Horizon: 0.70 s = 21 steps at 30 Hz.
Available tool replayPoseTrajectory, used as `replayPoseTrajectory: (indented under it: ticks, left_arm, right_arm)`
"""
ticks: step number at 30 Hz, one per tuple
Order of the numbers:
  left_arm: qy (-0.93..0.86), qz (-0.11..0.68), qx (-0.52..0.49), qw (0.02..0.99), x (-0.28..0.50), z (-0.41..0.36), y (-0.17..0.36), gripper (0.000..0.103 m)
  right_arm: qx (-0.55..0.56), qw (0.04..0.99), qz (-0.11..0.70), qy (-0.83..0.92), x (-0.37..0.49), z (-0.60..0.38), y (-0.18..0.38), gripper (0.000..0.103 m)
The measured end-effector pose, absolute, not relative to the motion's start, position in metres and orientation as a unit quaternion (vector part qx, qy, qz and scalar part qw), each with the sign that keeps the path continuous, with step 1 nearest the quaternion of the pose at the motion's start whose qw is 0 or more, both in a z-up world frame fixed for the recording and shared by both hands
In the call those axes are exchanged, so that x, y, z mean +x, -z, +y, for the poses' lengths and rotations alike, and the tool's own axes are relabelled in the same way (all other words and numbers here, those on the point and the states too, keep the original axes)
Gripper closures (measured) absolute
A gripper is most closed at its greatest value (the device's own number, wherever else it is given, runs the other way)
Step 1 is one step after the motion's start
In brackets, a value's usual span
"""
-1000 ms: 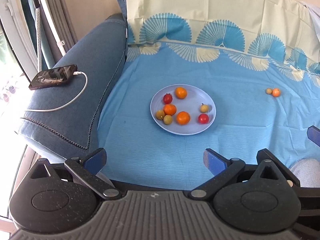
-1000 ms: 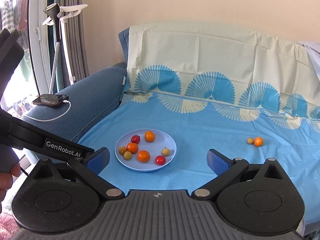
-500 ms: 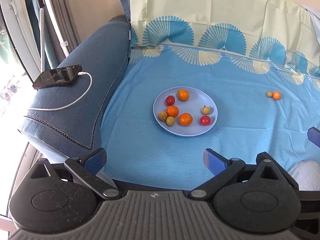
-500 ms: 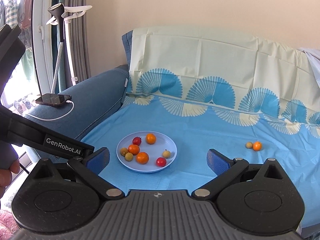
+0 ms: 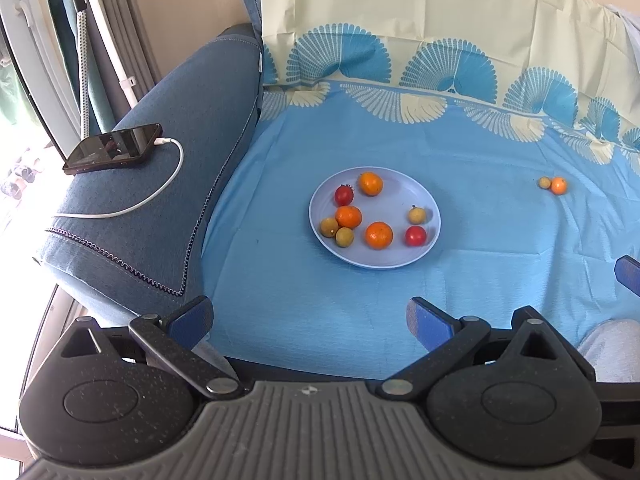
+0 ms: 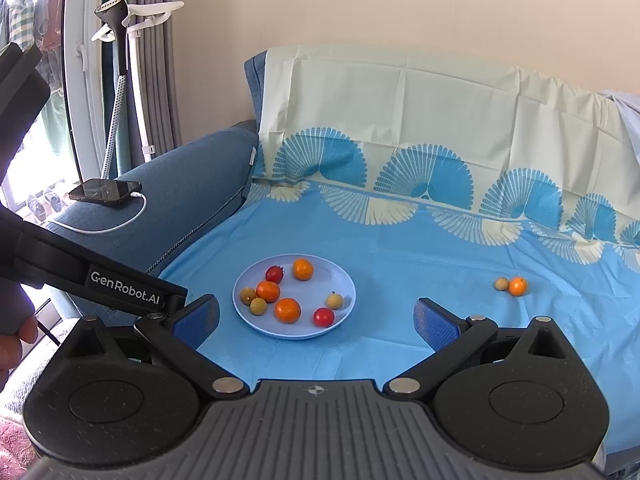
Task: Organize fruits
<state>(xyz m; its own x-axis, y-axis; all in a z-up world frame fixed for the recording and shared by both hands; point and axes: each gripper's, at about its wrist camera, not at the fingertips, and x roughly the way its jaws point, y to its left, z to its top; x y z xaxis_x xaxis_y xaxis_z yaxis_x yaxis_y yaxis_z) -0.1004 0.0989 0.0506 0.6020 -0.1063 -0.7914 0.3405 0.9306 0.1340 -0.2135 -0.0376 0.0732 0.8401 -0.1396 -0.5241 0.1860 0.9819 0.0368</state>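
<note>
blue sofa cover (image 5: 400,312) holds a plate (image 5: 430,236) with eight fruits, two stray fruits (image 5: 554,185) well right of it yet to gather, left gripper (image 5: 310,318) and right gripper (image 6: 318,318) spread wide, empty.

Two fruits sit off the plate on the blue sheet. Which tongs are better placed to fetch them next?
Right, probably. The small orange and yellowish fruit lie right of the plate, on the right tongs' side. The left tongs hang nearer the armrest. Both are open and empty.
</note>
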Motion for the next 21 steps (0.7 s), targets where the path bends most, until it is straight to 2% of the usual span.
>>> replayPoseTrajectory:
  ticks: [21]
  left_arm:
    - [0.125,0.471,0.166,0.857,-0.073,0.075,-0.021,0.0]
  right_arm:
    - [0.079,0.944,0.305,0.095,-0.193,-0.063,-0.044,0.001]
